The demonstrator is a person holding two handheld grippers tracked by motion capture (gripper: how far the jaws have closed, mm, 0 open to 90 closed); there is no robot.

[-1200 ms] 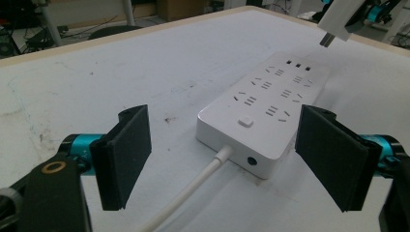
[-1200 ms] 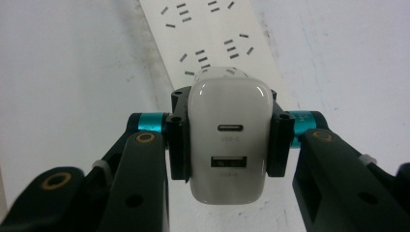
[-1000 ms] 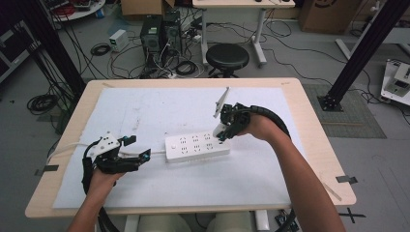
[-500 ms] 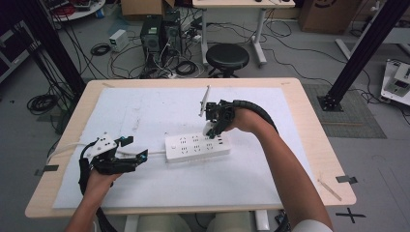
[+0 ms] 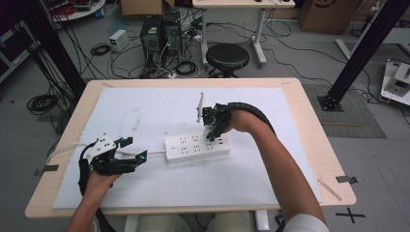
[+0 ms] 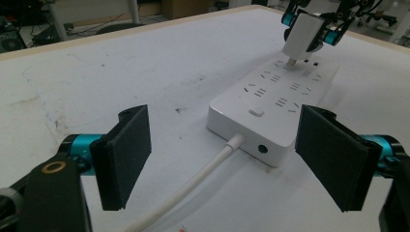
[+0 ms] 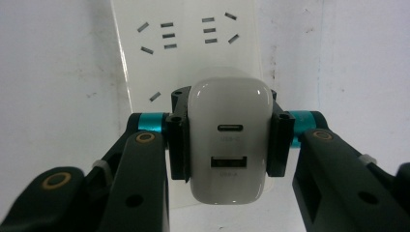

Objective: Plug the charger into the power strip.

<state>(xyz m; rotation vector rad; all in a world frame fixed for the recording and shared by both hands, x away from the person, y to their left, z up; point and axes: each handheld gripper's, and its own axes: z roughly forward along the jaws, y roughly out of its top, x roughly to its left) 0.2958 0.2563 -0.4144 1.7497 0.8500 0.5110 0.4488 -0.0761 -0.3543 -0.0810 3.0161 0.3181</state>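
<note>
**charger held above the socket**

my right gripper (image 7: 227,145) pinches the white charger (image 7: 228,145) by its sides, prongs down, over the power strip (image 5: 196,146) on the surface, to line it up. my left gripper (image 6: 232,159) waits spread near the cord end.

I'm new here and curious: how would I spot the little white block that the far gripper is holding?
Find the white mat on the wooden table, then the white power strip lying at its middle. Over the strip's right end, the right gripper clamps a small white charger, prongs pointing down at the sockets. Its rounded back carries two USB ports, one above the other.
</note>
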